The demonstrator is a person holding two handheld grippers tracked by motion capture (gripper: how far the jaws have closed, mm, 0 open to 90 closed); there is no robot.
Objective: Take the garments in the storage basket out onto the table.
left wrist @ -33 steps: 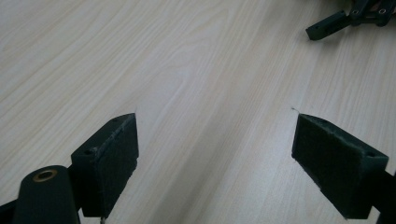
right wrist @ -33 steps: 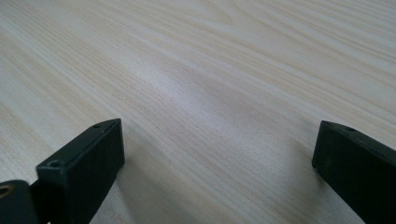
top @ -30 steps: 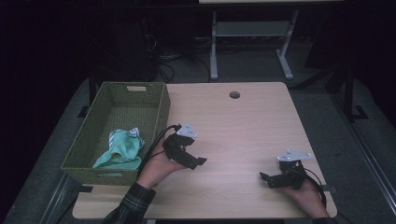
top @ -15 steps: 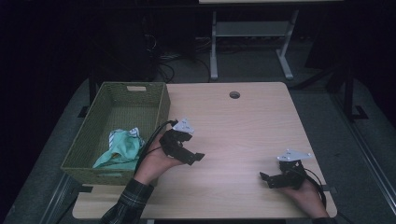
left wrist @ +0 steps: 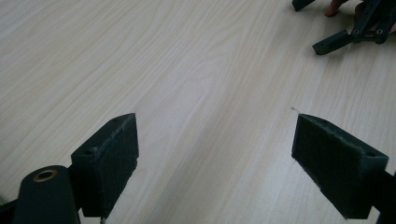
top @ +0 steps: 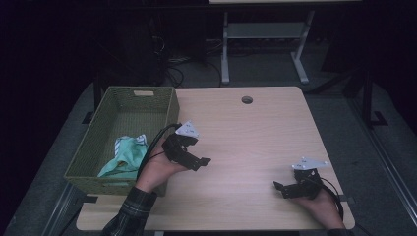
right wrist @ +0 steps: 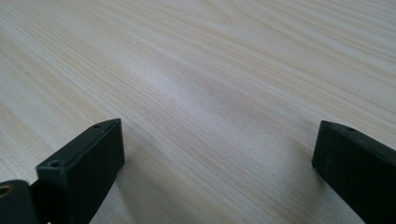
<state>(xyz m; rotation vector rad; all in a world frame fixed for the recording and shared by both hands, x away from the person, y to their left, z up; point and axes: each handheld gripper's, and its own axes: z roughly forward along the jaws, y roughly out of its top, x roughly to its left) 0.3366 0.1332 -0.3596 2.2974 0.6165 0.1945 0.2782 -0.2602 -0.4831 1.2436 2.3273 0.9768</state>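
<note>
Left gripper (top: 202,162): held over the table just right of the basket, jaws spread wide with nothing between them; bare wood is seen between them in the left gripper view.
Right gripper (top: 279,188): rested near the table's near right corner, jaws parted wide and empty.
Cloth (top: 125,156): a pale green bundle lying in the basket's near end.
Basket (top: 147,98): woven, green, set along the left edge of the table (top: 246,142).

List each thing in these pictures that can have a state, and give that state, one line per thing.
Left tongs: open, empty, above bare wood.
Right tongs: open, empty, low over the table.
Basket: upright, on the table's left edge.
Green cloth: crumpled, inside the basket.
Table: hole near its far edge.
</note>
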